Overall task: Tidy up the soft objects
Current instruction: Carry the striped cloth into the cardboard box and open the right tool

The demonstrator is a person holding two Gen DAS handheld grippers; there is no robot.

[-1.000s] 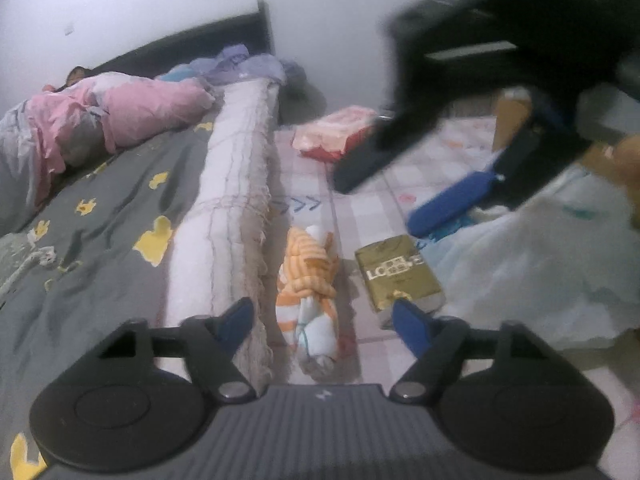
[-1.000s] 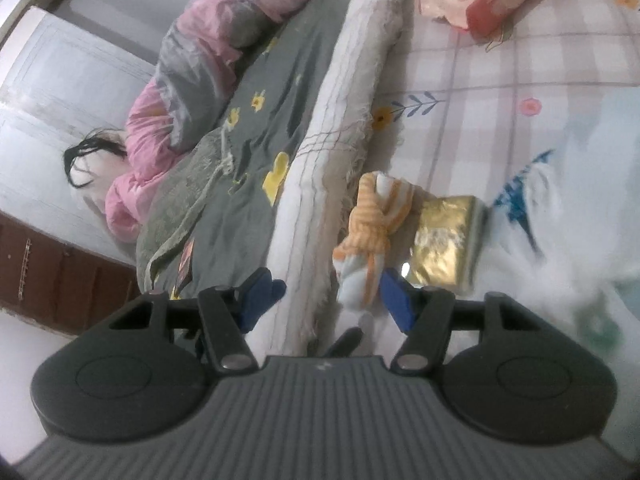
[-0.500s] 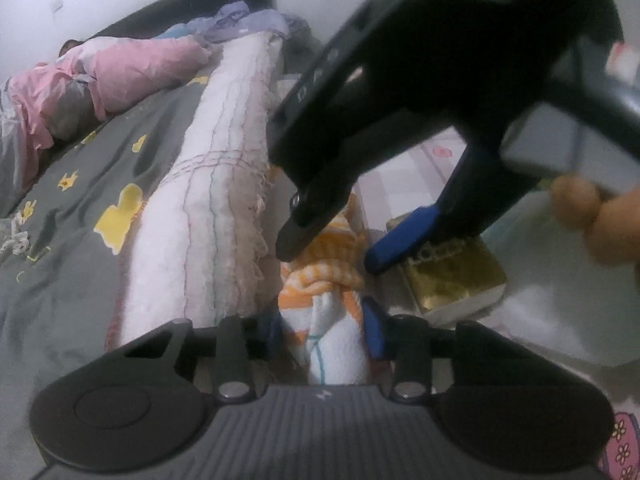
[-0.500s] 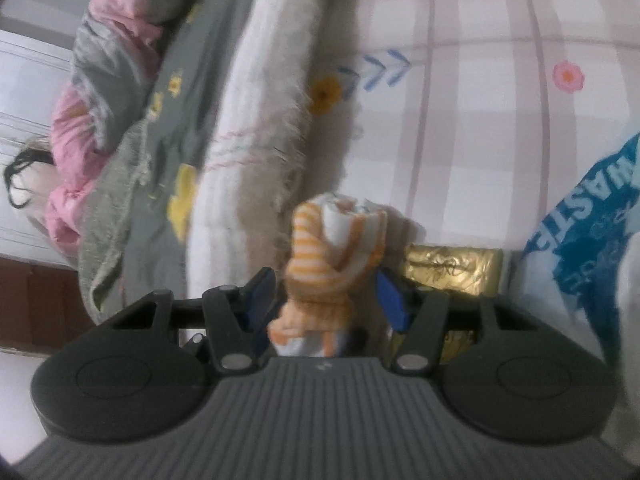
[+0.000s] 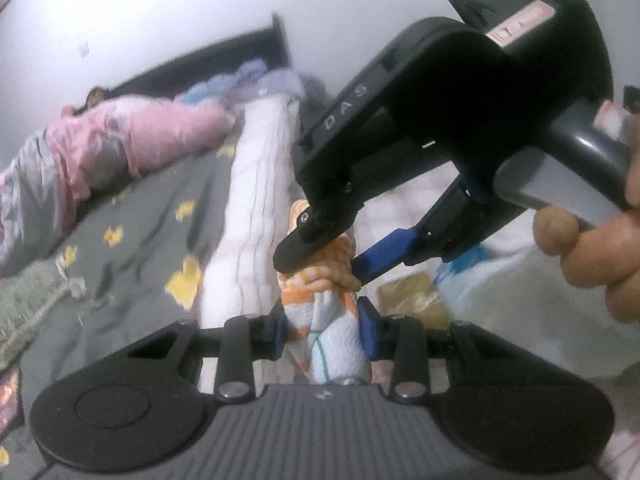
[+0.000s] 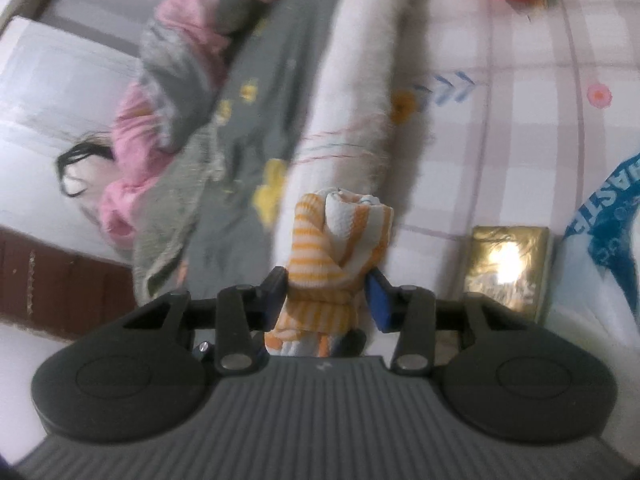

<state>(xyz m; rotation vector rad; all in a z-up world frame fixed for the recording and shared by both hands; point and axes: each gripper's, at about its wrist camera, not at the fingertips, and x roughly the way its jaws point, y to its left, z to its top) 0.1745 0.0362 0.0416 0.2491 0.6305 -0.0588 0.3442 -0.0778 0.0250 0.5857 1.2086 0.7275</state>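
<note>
Both tools clamp the orange-striped cloth bundle (image 5: 328,300) above the checked bed sheet (image 6: 520,128): the left tool (image 5: 325,330) pinches its white end, the right tool (image 6: 327,292) its striped middle. Pull evenly, I judge, so the knot loosens without slipping

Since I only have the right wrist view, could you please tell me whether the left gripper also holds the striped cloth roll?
Observer: Yes, the left gripper is shut on the white end of the cloth roll.
Operator: Where does my right gripper sit relative to it?
Observer: The right gripper clamps the orange striped part just beyond the left one.
Operator: Anything farther back?
Observer: Purple clothes lie by the dark headboard.
</note>
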